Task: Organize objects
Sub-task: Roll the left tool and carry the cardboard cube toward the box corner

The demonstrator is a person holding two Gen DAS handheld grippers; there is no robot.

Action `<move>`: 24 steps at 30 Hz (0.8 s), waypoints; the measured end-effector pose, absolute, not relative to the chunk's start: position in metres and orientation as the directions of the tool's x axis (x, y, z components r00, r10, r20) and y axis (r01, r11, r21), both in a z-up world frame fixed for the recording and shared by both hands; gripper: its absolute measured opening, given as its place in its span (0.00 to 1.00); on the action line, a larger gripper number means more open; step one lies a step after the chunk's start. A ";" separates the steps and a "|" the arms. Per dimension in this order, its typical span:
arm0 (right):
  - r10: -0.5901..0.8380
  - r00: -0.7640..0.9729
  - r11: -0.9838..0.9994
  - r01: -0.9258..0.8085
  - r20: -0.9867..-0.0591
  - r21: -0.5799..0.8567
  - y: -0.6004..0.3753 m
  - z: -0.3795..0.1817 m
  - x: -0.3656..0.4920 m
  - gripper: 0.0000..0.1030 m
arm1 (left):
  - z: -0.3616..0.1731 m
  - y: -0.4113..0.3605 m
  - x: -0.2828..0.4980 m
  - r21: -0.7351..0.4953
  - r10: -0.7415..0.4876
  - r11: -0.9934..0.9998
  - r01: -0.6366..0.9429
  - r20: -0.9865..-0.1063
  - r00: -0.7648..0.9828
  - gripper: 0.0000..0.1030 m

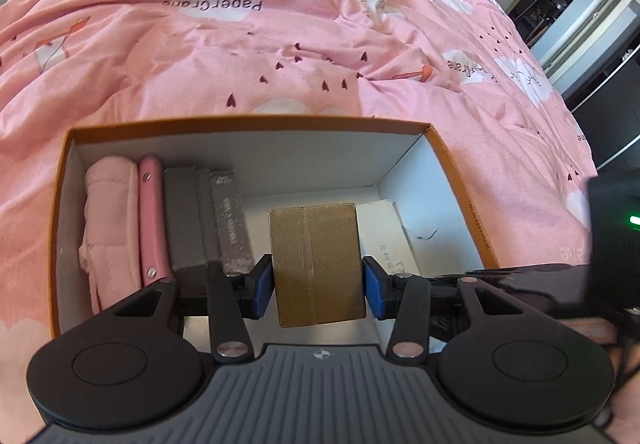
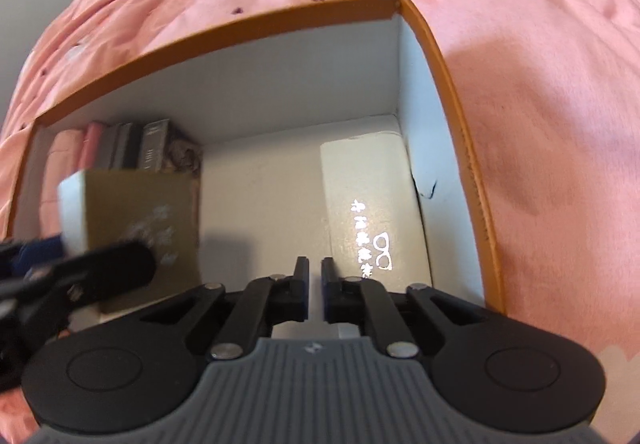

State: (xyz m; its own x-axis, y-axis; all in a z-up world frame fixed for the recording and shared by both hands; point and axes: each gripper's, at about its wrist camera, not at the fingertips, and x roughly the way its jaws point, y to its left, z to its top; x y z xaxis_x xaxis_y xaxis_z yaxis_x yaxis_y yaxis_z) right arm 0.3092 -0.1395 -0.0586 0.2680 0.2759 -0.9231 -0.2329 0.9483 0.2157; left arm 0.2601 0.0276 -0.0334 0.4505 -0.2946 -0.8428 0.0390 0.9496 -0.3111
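An orange-rimmed storage box (image 1: 248, 122) with white inner walls lies open on the bed. My left gripper (image 1: 318, 284) hovers over its middle, blue pads (image 1: 262, 286) pressed on both sides of a gold-brown carton (image 1: 316, 260). The right wrist view shows the same carton (image 2: 140, 220) at the left, blurred, with the left gripper's black fingers (image 2: 112, 264) across it. My right gripper (image 2: 315, 276) points down into the box's right half, jaws shut with nothing between them. Just beyond its tips a flat white box (image 2: 368, 204) with shiny print lies against the right wall.
Along the storage box's left wall stand a rolled pink cloth (image 1: 108, 228), a pink case (image 1: 152, 220) and two grey boxes (image 1: 188, 220). Bare white floor (image 2: 260, 196) shows between the carton and the white box. A pink printed bedspread (image 1: 280, 44) surrounds everything.
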 end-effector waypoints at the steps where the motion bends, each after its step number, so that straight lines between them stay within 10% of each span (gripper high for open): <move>1: 0.288 0.282 0.942 -0.256 -0.915 0.217 -0.144 -0.050 0.306 0.08 | -0.032 0.024 0.264 -0.302 -0.296 0.951 0.060 -0.842 0.452 0.51; 24: 0.259 0.486 0.866 -0.500 -0.835 -0.022 -0.188 -0.005 0.306 0.08 | -0.086 -0.090 0.291 0.372 -0.161 0.519 0.769 -0.842 0.516 0.51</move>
